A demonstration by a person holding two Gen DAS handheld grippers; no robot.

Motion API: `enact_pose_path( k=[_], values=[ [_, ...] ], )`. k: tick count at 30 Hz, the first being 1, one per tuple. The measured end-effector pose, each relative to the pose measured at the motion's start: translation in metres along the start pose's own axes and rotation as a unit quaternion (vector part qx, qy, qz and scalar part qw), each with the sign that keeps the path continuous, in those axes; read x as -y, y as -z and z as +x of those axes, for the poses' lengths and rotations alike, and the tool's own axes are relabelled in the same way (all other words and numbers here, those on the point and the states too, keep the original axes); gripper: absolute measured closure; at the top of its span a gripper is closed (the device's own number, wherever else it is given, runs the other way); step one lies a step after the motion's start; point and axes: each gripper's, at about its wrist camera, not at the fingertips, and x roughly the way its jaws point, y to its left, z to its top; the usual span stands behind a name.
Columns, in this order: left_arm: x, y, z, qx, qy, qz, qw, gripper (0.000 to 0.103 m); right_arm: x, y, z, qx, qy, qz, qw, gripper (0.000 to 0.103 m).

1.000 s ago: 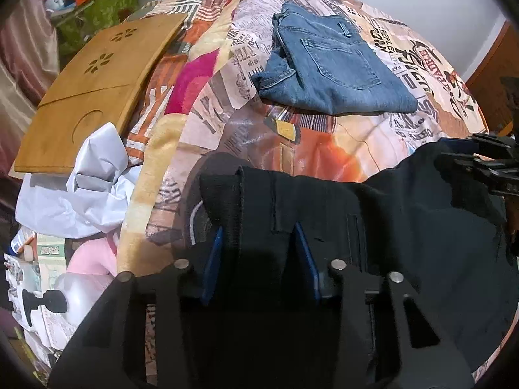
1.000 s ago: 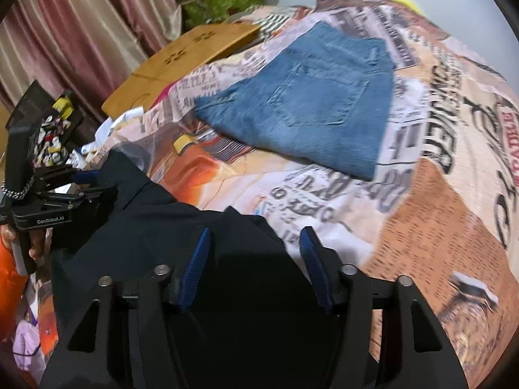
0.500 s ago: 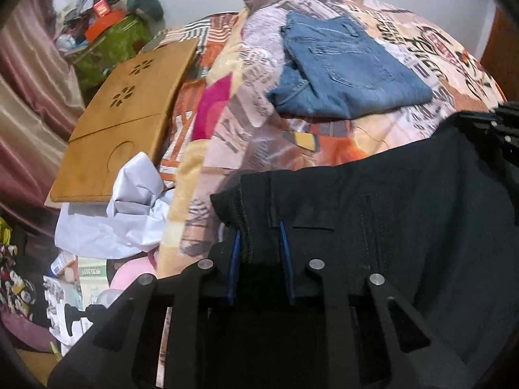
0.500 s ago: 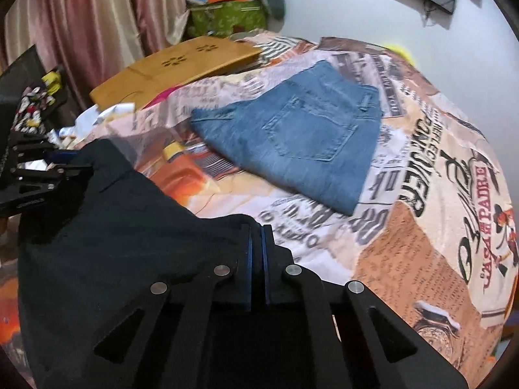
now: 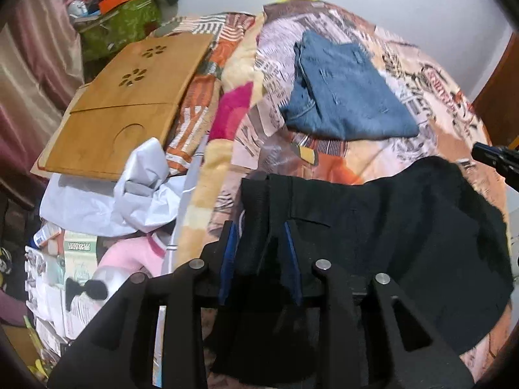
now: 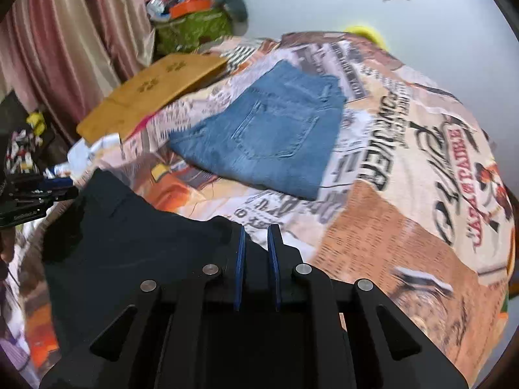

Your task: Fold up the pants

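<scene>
Black pants (image 5: 389, 227) (image 6: 129, 243) lie spread over the printed bedspread (image 6: 405, 194). My left gripper (image 5: 258, 227) has the bunched waistband between its blue pads; the jaws are opening slightly but the cloth still fills the gap. My right gripper (image 6: 256, 228) holds the pants' opposite edge at its fingertips, its jaws also opening to a narrow slit. Each gripper shows small in the other's view: the right gripper (image 5: 493, 159) at the pants' far corner, the left gripper (image 6: 65, 191) at the left corner. Folded blue jeans (image 5: 343, 97) (image 6: 272, 129) lie farther back on the bed.
A wooden board (image 5: 129, 103) rests on the bed's left side, with a crumpled white bag (image 5: 129, 194) below it. Boxes and a pump bottle (image 5: 107, 278) crowd the floor at left. A green box (image 5: 123, 26) and curtains (image 6: 65, 48) stand behind.
Both grippers closed on the black pants' edges from wide open, then rose. Their pads now stand slightly further apart than half a second ago.
</scene>
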Motion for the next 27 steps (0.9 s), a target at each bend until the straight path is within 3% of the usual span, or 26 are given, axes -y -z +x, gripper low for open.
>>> enact_pose_path(
  k=[8, 11, 15, 20, 27],
  values=[
    [0.003, 0.032, -0.035, 0.007, 0.007, -0.009, 0.9999, 0.042, 0.007, 0.031, -0.055, 0.014, 0.017, 0.003, 1.0, 0.09],
    [0.002, 0.051, -0.034, -0.012, 0.02, -0.027, 0.9994, 0.041, 0.006, 0.05, -0.07, 0.013, 0.021, 0.005, 1.0, 0.087],
    [-0.003, 0.078, -0.023, -0.049, 0.044, -0.068, 0.9955, 0.041, 0.006, 0.076, -0.087, 0.02, 0.027, 0.013, 0.999, 0.069],
    [-0.008, 0.099, -0.017, -0.066, 0.07, -0.116, 0.9886, 0.041, 0.007, 0.105, -0.099, 0.015, 0.037, 0.025, 0.999, 0.067],
    [-0.005, 0.094, -0.006, -0.065, 0.08, -0.143, 0.9844, 0.041, 0.011, 0.148, -0.095, -0.017, 0.04, 0.057, 0.997, 0.061]
  ],
)
